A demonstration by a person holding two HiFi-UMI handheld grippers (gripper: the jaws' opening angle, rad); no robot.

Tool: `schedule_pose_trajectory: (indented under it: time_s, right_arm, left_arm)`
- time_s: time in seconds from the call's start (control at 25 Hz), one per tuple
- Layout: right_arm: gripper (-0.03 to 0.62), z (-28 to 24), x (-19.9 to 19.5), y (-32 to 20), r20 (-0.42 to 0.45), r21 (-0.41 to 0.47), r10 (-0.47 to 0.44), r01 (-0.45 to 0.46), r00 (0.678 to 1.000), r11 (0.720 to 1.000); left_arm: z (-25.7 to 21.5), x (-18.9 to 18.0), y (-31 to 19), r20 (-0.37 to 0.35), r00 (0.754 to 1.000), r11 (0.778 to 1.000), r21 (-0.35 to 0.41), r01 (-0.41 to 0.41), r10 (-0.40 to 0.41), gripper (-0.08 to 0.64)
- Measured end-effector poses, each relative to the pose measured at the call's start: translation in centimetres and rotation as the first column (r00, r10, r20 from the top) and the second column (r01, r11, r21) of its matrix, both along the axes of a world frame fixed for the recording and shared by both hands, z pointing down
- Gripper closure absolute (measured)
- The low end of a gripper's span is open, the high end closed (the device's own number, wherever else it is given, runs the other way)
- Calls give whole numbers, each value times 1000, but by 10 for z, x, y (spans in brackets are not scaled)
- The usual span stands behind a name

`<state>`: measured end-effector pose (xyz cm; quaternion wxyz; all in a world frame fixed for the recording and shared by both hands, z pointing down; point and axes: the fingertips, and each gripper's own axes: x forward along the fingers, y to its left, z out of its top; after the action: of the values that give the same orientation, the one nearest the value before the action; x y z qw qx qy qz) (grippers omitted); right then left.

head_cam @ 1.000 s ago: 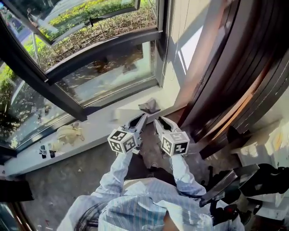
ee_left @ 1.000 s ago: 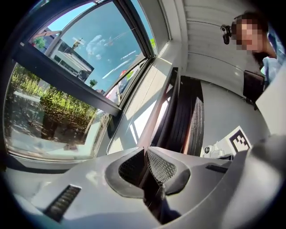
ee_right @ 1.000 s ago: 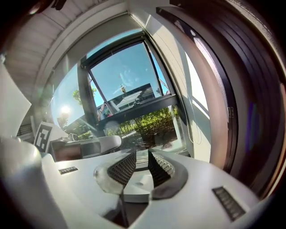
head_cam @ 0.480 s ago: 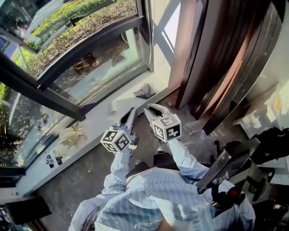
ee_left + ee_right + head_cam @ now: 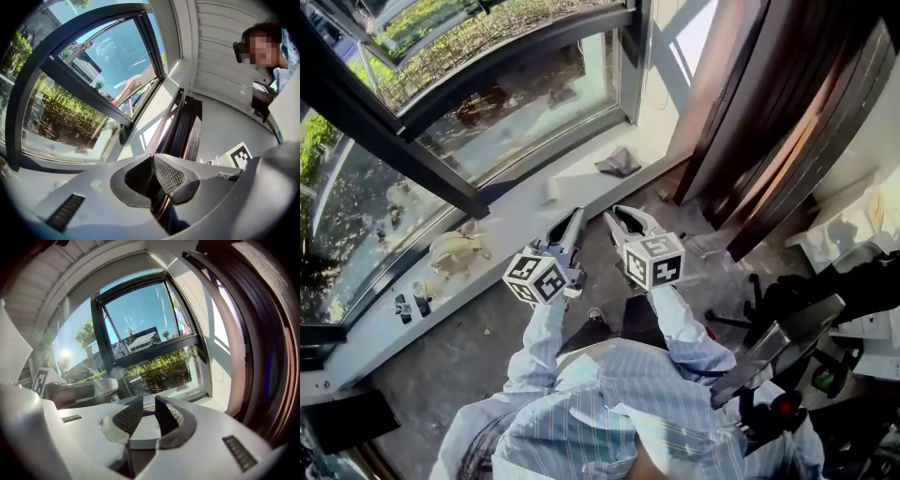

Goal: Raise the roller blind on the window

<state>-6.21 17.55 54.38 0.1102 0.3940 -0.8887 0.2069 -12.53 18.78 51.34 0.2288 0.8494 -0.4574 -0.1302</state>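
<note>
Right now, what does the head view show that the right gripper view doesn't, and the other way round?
Only the head view: the person's striped sleeves, a grey rag lying on the sill, and the floor.

Only the right gripper view: blue sky through the glass, and the right gripper up close, its pads apart with nothing between them.

Both: the dark window frame, the left gripper, and the dark panels beside the window.

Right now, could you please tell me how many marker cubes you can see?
2. One cube sits on the left gripper, the other on the right gripper. None seem hidden.
</note>
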Motion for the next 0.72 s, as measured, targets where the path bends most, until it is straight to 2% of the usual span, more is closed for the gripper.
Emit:
schedule_pose_trajectory:
  time_s: [0.28, 0.72]
  right_arm:
    - [515, 5, -39, 40, -4, 6, 16, -15, 1000, 1000]
    - [518, 1, -47, 50, -15, 20, 51, -51, 999, 999]
  left_arm:
    - [8, -38, 34, -11, 1000, 1000, -5, -21, 21, 541]
    - [6, -51, 43, -37, 998, 999, 14, -46, 46, 541]
